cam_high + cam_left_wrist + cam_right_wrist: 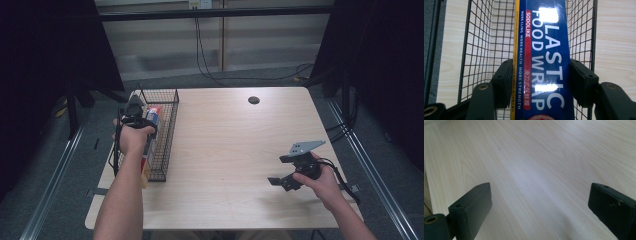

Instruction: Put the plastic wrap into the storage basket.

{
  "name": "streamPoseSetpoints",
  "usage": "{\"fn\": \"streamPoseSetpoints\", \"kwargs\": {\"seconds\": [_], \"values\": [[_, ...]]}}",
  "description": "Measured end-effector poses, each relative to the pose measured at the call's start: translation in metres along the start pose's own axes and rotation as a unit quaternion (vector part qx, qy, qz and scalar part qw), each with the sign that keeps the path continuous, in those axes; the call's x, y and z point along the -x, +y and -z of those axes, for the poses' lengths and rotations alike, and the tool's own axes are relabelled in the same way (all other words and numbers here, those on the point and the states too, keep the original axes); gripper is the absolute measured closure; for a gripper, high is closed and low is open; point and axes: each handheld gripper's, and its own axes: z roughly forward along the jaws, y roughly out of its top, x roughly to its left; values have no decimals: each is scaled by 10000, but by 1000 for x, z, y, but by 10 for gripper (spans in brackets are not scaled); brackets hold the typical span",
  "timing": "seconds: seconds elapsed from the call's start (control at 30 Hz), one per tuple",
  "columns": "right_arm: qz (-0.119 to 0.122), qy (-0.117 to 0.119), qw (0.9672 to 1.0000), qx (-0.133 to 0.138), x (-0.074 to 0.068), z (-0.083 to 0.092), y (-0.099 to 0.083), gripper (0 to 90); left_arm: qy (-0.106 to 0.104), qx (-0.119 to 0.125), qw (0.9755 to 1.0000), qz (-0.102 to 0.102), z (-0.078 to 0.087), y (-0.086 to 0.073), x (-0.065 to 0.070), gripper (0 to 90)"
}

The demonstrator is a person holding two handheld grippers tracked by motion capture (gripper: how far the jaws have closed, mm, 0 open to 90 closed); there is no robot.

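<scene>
Pale wood grain is running across the table (225,150), which is standing in a dim room with dark curtains at both sides and cables hanging down the far wall. On the table's left edge a black wire basket (167,131) is lying lengthwise from near to far. The left gripper (134,117) is hovering over this basket, held in the person's left hand (132,139), and it is clamping a long blue box of plastic food wrap (544,62). In the left gripper view both black jaws are pressing against the box's long sides, and the box is stretching away inside the basket, between its wire walls; whether the box is resting on the basket floor is hard to tell. A small dark round hole (253,100) is sitting in the tabletop toward the far side. Near the right corner the right gripper (290,172) is resting low over bare wood in the right hand (325,185), well apart from the basket, its jaws standing wide with nothing between them.
</scene>
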Motion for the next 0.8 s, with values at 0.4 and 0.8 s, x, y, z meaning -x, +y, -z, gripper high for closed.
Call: {"fn": "streamPoseSetpoints", "kwargs": {"seconds": [0.4, 0.8], "values": [[20, 26, 10000, -7, 0, 0, 0, 48, -10, -59, 10000, 42, -4, 1, -2, 421], [11, 34, 10000, -1, 1, -1, 0, 48, 19, -74, 9999, 131, -7, 1, -2, 419]]}}
